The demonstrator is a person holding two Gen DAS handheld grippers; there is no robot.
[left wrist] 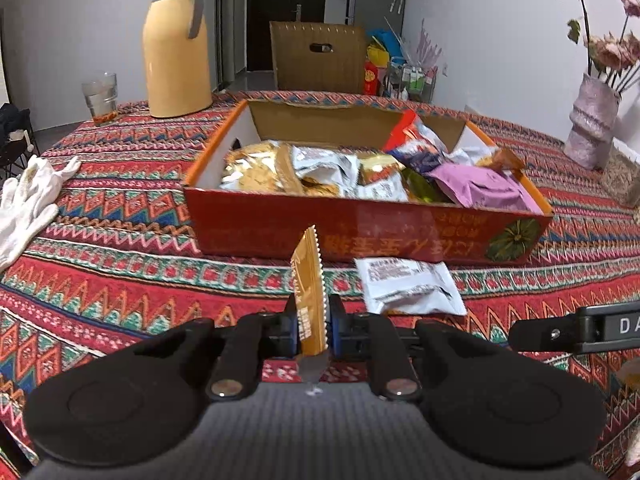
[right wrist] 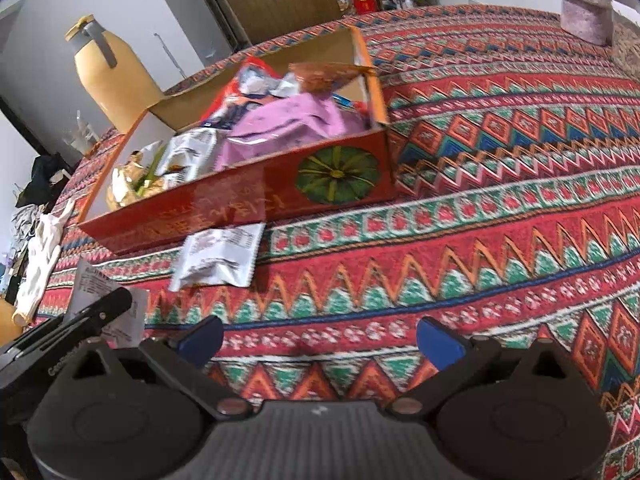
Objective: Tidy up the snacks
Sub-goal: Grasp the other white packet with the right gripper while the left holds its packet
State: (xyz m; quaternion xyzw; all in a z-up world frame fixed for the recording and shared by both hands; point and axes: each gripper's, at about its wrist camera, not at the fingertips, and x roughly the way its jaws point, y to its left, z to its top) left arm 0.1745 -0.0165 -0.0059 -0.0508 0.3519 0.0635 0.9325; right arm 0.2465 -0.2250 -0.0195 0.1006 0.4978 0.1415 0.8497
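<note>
Patterned tablecloth [left wrist: 120, 240]; left claw [left wrist: 313, 328] pinching gold packet [left wrist: 308, 284].

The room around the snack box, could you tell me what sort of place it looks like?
Probably a lived-in home: a table under a patterned tablecloth, a yellow thermos jug beside a drinking glass, and a vase of flowers.

One red cardboard snack box [left wrist: 360, 232] stands on the patterned counter [left wrist: 120, 280]; one white foil packet [left wrist: 408, 286] lies outside it, and one orange serrated sachet [left wrist: 308, 280] stands upright. Inside the box, one purple pouch [left wrist: 480, 188] shows among silver and gold packets too heaped to count. Also one yellow thermos jug [left wrist: 176, 48]; one clear drinking glass [left wrist: 100, 98]; one pair of white cloth gloves [left wrist: 28, 200]; one pale pink vase [left wrist: 592, 128].
</note>
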